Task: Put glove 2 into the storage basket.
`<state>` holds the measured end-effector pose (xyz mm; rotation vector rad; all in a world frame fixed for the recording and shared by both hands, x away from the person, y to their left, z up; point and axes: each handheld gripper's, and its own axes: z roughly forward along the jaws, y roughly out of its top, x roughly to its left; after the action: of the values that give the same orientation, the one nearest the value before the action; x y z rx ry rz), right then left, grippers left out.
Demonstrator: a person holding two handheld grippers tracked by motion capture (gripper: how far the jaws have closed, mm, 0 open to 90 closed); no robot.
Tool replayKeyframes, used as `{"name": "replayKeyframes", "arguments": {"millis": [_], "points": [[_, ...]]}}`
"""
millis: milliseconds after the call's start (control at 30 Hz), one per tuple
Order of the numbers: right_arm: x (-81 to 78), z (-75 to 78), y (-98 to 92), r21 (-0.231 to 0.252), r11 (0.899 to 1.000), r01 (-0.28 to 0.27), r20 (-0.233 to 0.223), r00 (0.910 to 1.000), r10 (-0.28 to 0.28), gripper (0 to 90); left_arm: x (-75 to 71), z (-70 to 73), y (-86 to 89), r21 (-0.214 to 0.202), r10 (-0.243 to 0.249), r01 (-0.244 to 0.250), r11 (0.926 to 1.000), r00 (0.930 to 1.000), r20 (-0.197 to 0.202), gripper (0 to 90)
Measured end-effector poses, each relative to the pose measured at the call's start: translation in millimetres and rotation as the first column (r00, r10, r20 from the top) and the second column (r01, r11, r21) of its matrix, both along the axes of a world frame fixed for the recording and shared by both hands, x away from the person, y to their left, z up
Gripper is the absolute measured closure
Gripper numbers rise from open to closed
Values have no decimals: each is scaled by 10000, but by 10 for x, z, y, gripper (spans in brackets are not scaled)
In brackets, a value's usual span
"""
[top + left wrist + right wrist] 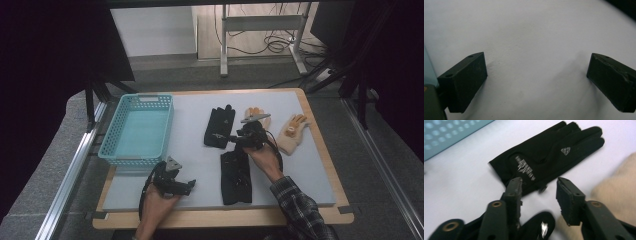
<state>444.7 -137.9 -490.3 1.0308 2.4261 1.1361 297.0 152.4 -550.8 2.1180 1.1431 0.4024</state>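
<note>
Two black gloves lie on the white table top (195,150): a far one (219,127) and a near one (236,177). My right gripper (232,138) hovers between them, pointing left at the far glove's cuff. In the right gripper view that far black glove (544,155) lies just ahead. My right gripper (537,183) has its jaws partly apart around the cuff edge, not pressing it. The near glove (539,225) shows under the jaws. My left gripper (190,185) rests near the front edge, and in its own view my left gripper (536,72) stands open over bare table.
A light blue plastic basket (137,127) stands empty at the left of the table. Two beige gloves lie at the right, one (255,114) partly behind my right gripper and one (292,132) farther right. A beige glove (616,185) sits right of the jaws.
</note>
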Motion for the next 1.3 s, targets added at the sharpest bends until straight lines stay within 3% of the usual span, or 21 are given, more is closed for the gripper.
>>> {"name": "replayKeyframes", "arguments": {"millis": [233, 533, 700, 733, 867, 967, 1100, 1300], "points": [[273, -78, 225, -251, 9997, 68, -15, 10000, -68, 593, 0, 0, 0, -5, 2, -2, 10000, 10000, 1, 32], [524, -152, 454, -492, 9985, 219, 34, 9998, -217, 518, 0, -2, -2, -39, 12, -12, 10000, 10000, -2, 31], [655, -271, 548, -1219, 9914, 471, -62, 9988, -482, 516, 0, -1, -1, -32, 8, -8, 10000, 10000, 4, 31], [683, -308, 554, -1397, 9890, 477, -145, 9986, -502, 532, 0, -1, -1, -33, 8, -8, 10000, 10000, 6, 31], [706, -348, 532, -1034, 9933, 513, -318, 9980, -549, 720, 0, -1, -1, -26, 8, -8, 10000, 10000, 8, 31], [689, -337, 565, -1115, 9933, 292, -489, 9982, -348, 827, 0, -1, -2, -26, 7, -7, 10000, 10000, 9, 32], [684, -309, 585, -1396, 9900, 215, -511, 9983, -289, 872, 0, -2, -2, -36, 11, -11, 10000, 10000, 0, 32], [663, -242, 568, -1320, 9909, 256, -456, 9985, -318, 884, 0, -1, -1, -31, 10, -10, 10000, 10000, 4, 32]]}}
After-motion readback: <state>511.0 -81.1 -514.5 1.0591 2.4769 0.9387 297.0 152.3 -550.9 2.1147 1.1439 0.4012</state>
